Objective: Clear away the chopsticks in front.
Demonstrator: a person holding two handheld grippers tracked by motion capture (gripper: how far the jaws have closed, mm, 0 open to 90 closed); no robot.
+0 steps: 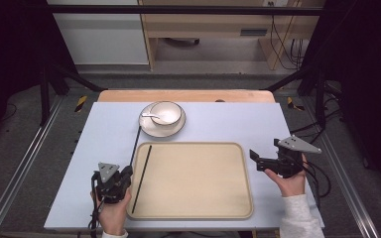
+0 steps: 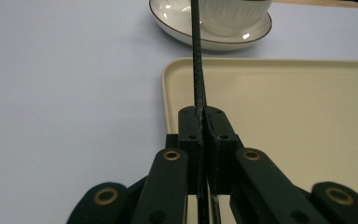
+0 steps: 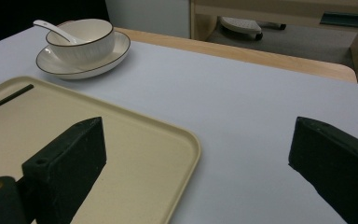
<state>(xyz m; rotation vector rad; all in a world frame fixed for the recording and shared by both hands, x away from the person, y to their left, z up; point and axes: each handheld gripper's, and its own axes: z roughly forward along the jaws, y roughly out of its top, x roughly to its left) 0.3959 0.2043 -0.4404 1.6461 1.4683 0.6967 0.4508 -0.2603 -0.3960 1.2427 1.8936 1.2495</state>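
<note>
Here, at a pale blue table (image 1: 104,134), the left gripper (image 1: 127,171) is clamped on a thin black chopstick (image 2: 197,56), its jaws pressed together around the stick, which runs forward from them towards a white saucer (image 2: 182,28). A second black chopstick (image 1: 142,178) lies inside a beige tray (image 1: 198,210), along its left edge. The held chopstick hangs just outside that edge, its far tip near the saucer, which carries a white bowl (image 1: 168,113) with a white spoon (image 1: 150,116) resting in it. At the tray's right side the right gripper (image 1: 258,161) hovers with its jaws spread wide apart and nothing between them, over the tray's rim and the bare table.
</note>
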